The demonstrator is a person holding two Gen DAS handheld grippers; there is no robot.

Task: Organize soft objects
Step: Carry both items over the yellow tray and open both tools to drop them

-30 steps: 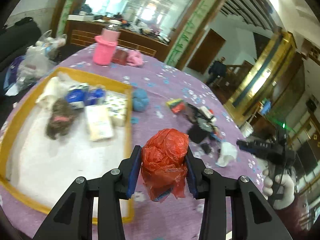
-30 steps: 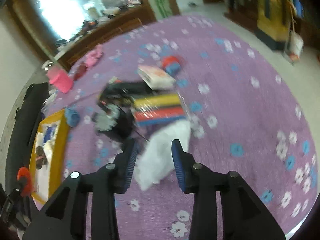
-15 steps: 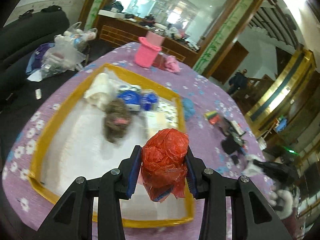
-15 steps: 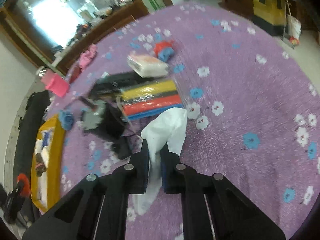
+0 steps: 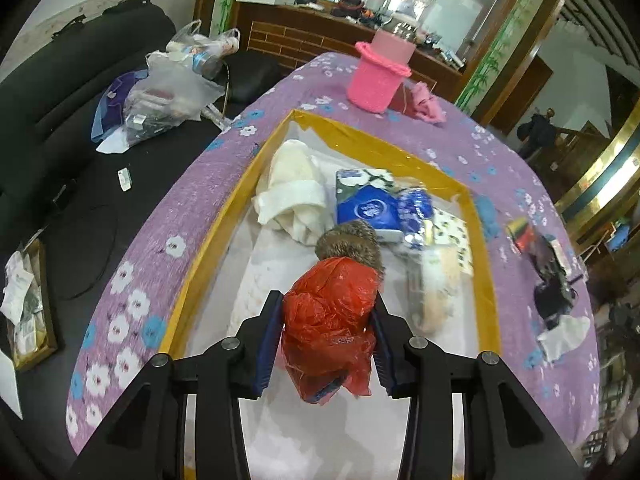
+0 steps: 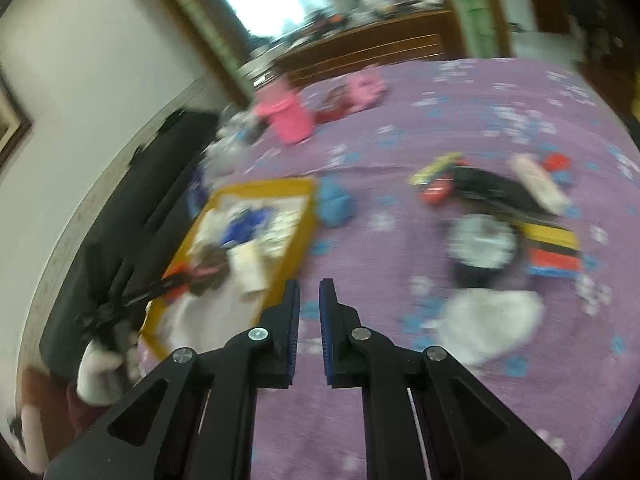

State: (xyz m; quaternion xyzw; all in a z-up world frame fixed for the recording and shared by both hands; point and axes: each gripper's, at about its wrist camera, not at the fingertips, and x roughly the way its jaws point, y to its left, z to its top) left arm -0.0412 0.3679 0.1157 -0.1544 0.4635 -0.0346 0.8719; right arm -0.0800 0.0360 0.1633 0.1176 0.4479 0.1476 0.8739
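Left claw [image 5: 326, 340] first: we are clamping it on the crumpled red bag [image 5: 332, 320], pads pressed into both sides. A second ago we were holding that bag over bare purple cloth with the tray off to the left; now we are carrying it above the yellow-edged tray [image 5: 192, 280], over the white lining, just in front of the brown furry toy [image 5: 352, 244]. Beyond it the cream mitten [image 5: 290, 192] and the blue tissue packs [image 5: 370, 210] are already lying in the tray.

Our right claw [image 6: 309, 328] is telling a different story. A second ago its jaws were standing apart around the white cloth [image 6: 490, 328]; half a second ago they were pinched on it. Now they are nearly together with nothing between them, and the cloth is lying on the purple tablecloth [image 6: 460, 120], off to the right of the fingertips and apart from them. The view is blurred as we swing towards the tray.

We are judging that the grab has slipped: the right claw looks to be heading for the tray empty. The red bag looks ready to be let go; the white cloth will probably need a second pick.
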